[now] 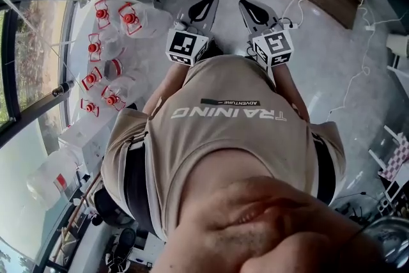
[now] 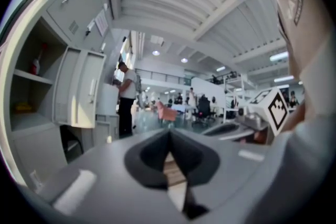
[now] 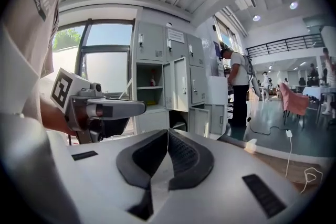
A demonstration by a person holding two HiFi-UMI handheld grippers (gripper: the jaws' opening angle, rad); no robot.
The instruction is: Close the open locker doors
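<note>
Locker doors stand open in two places on the grey locker bank (image 3: 157,44), which lines the wall ahead of me and a little to my left, right beside the big window (image 3: 100,68). The pale floor (image 3: 294,128) between me and that bank lies open. A person (image 3: 239,89) stands just to the right of the lockers, close to the swung-out door edges.

The upper door (image 3: 180,84) juts out into the hall and bares a shelved compartment (image 3: 148,86). Below it the lower door (image 3: 202,121) hangs ajar in front of a dark opening. From my left gripper's view the same upper door (image 2: 79,86) sits far off to the left of my jaws.

At my left side, along the window, clear bottles with red caps (image 1: 102,61) crowd the floor, so the room there is tight. At my right a white cable (image 3: 287,136) trails across the floor.

I hold my left gripper (image 1: 206,7) and my right gripper (image 1: 254,11) side by side before my chest, near each other but not touching. Both point forward. Each pair of jaws is clenched, the pads meeting at the tips, with nothing between them. Both doors are well apart from either gripper.

A small red bottle (image 3: 153,80) stands on the bared shelf.
</note>
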